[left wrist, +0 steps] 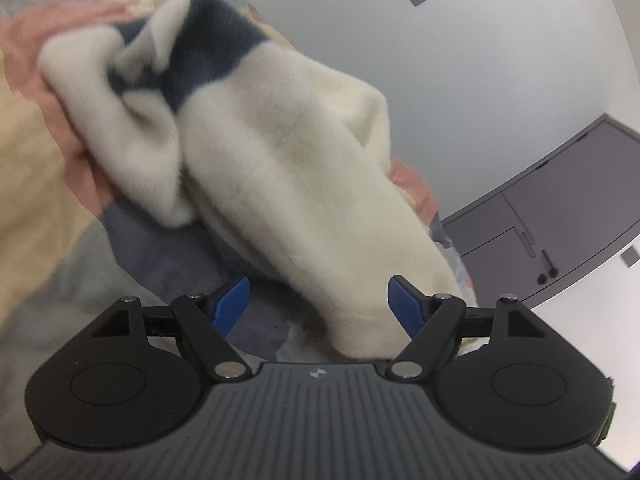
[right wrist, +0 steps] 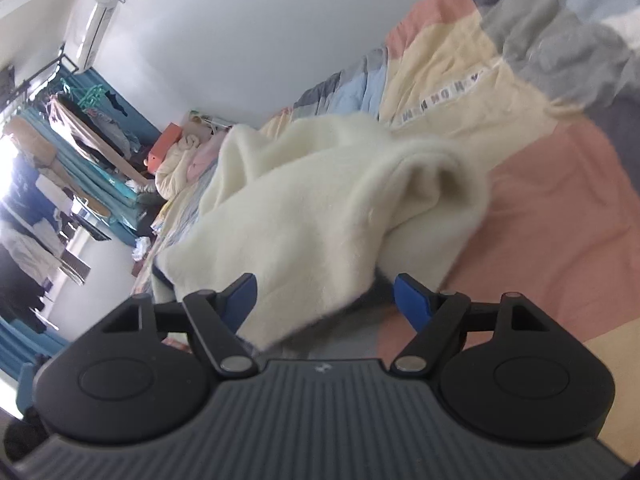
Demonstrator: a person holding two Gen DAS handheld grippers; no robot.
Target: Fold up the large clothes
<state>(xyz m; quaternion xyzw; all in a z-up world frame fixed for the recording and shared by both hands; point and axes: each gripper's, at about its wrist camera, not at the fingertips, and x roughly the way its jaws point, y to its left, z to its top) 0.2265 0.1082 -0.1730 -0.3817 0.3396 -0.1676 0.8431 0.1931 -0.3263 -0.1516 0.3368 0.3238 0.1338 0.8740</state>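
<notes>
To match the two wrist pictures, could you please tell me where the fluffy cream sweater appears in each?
Left wrist: cream sweater with a navy band fills the centre, reaching down between the blue fingers.
Right wrist: it lies centre, its hem between the fingers.
Shared landmark: the pink, yellow and grey patchwork bedcover.

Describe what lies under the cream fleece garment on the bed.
Under the cream fleece garment lies a patchwork bedcover in pink, yellow, grey and blue blocks. The part of the bedcover directly beneath the garment is covered, so anything there cannot be seen.

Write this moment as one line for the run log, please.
stage: fold not yet done | cream garment: bunched on patchwork bedding | left gripper: open, cloth between jaws | right gripper: open, cloth between jaws
</notes>
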